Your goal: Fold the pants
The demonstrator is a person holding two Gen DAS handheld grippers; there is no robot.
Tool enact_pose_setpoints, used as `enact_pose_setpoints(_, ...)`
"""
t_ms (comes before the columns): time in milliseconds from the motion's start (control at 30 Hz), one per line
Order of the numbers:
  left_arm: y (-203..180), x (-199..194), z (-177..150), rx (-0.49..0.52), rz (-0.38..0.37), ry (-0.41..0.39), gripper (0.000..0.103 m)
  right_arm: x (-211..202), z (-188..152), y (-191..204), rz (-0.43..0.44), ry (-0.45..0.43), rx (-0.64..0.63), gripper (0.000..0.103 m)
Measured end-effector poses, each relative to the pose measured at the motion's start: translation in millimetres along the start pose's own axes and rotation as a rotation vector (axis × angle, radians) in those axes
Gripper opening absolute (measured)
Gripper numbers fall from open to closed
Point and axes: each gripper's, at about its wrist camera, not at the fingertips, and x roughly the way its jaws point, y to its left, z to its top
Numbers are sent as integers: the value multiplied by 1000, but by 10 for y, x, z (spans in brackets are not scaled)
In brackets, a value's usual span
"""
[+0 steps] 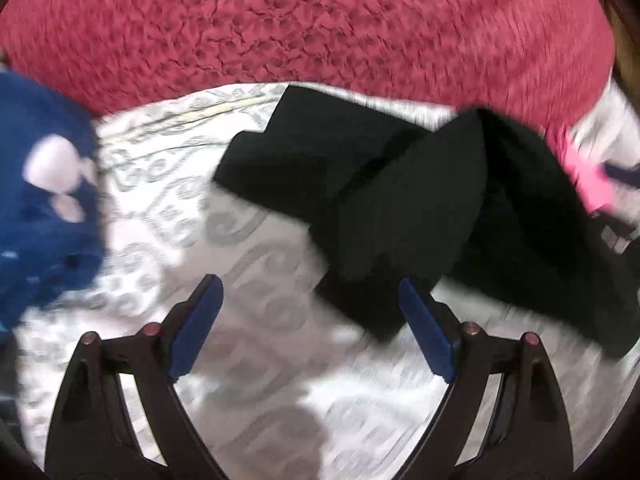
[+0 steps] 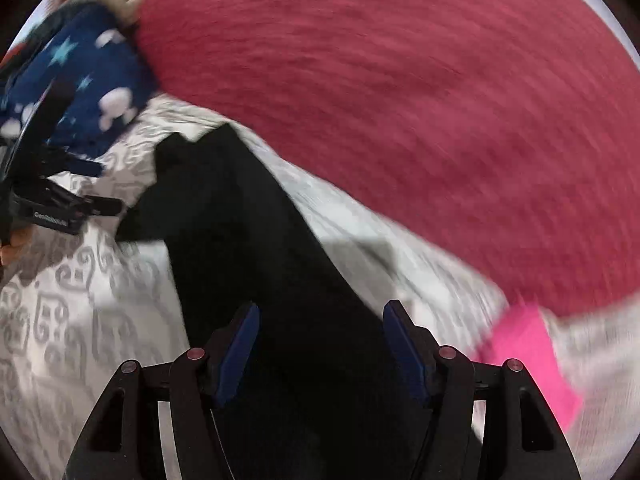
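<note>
Black pants (image 1: 400, 200) lie partly folded and crumpled on a white bedsheet with grey pattern (image 1: 180, 200). My left gripper (image 1: 310, 286) is open and empty, hovering above the sheet just left of the pants' near edge. In the right wrist view the pants (image 2: 248, 240) run as a long dark strip toward the camera. My right gripper (image 2: 320, 312) is open, above the near end of the pants, with nothing between its blue pads (image 2: 238, 354). The left gripper (image 2: 48, 204) shows at the left edge of that view.
A large red fuzzy blanket (image 1: 320, 24) fills the far side, also in the right wrist view (image 2: 420, 100). A blue blanket with white prints (image 1: 44, 208) lies left. A pink item (image 2: 532, 364) lies on the sheet (image 2: 80, 300) at the right.
</note>
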Motion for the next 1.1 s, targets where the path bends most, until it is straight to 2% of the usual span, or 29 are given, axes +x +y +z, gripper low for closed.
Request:
enact_pose_setpoints(100,101,159,103,-81,-137,-26,88,286,433,240,44,-2,-85,66)
enact_pose_setpoints(167,153,341,160,-127,-229,7,78,426,555,325,36,16,-108,67)
enact_pose_setpoints(200,164,424,177,-139,-249,31,63,504,590,333,28,30,-109,67)
enact_pose_setpoints(233,171,517,183,-148,-264,62,52,621,627,332,20,43,-99,67)
enact_pose_setpoints(267,158,505,185,-146,-258,51,49,692,646,302,15,57,-83,67)
enact_pose_setpoints(300,161,478,194,-137,-263,33,34,734,648,296,14,63,-68,66)
enact_pose_setpoints(333,163,445,187,-149,-291,38,12,785,655,255,20,68,-42,62)
enact_pose_setpoints(367,190,434,195,-172,-326,42,11,813,655,217,36,69,-11,29)
enact_pose_setpoints(400,202,368,212,-192,-349,29,10,830,643,172,86,78,27,6)
enact_pose_setpoints(467,173,194,289,-172,-317,-19,10,779,623,90,147,65,96,5)
enact_pose_setpoints(567,76,-147,503,-133,-285,-101,9,560,639,-54,174,1,146,5)
enact_pose_setpoints(667,-23,-429,823,-71,-207,-195,9,431,731,-251,226,-45,227,5)
enact_pose_setpoints(767,-84,-469,1226,-48,-122,-253,10,510,851,-440,287,-58,305,7)
enact_pose_setpoints(800,-99,-437,1314,-47,-81,-263,11,690,911,-485,336,-20,327,11)
enact_pose_setpoints(833,-123,-348,1429,-46,-29,-266,14,866,956,-490,367,28,335,13)
enact_pose_setpoints(867,-146,-206,1545,-46,54,-260,14,1095,991,-478,370,93,338,20)
enact_pose_setpoints(900,-149,-74,1617,-48,126,-248,14,1366,1011,-456,323,168,335,27)
enact_pose_setpoints(933,-129,133,1684,-43,204,-198,14,1605,1009,-434,260,232,326,28)
enact_pose_setpoints(967,-103,265,1704,-44,239,-158,14,1782,1000,-413,206,276,317,28)
enact_pose_setpoints(1000,-57,400,1695,-49,265,-119,14,1917,984,-399,189,302,317,28)
enact_pose_setpoints(1067,16,489,1606,-63,254,-99,15,1902,971,-422,188,257,355,31)
enact_pose_setpoints(1100,74,480,1524,-72,234,-97,20,1831,961,-442,188,222,375,36)
